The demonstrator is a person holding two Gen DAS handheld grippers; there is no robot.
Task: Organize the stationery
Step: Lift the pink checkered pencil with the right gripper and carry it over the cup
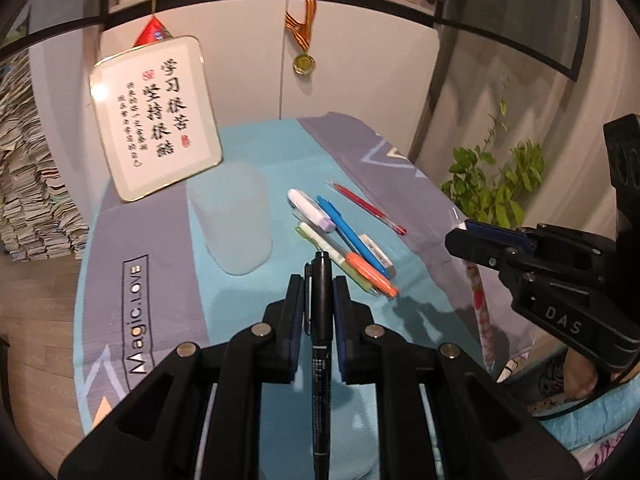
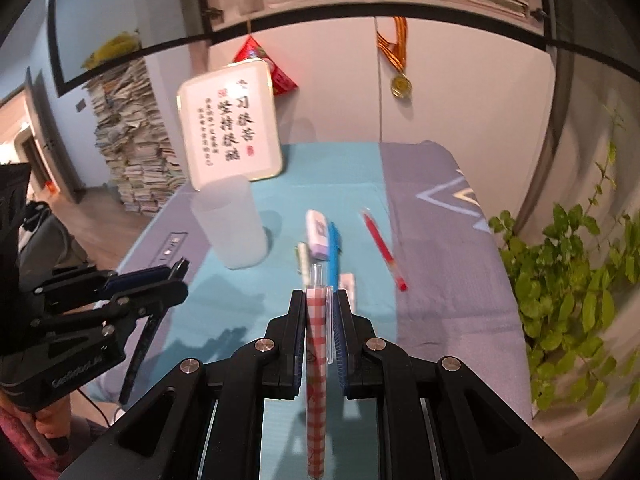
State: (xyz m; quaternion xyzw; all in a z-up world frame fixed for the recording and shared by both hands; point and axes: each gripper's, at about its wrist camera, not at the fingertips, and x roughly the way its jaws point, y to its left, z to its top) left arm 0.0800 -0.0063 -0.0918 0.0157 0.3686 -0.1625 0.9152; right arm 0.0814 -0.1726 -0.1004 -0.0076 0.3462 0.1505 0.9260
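My left gripper (image 1: 319, 280) is clamped on a black marker (image 1: 320, 320), which lies lengthwise between the jaws with its cap pointing ahead. My right gripper (image 2: 319, 300) is clamped the same way on a red-checked pen (image 2: 316, 340). Both are held above the near edge of the table (image 1: 248, 312), which is covered in a blue and grey cloth. A frosted plastic cup (image 1: 232, 220) stands upright toward the middle, left of a loose pile of pens (image 1: 344, 240). A red pen (image 1: 368, 208) lies apart, toward the right edge. I judge this the carrying step: next, each pen must be tipped upright over the cup's mouth and let go, one at a time so my grippers do not collide.
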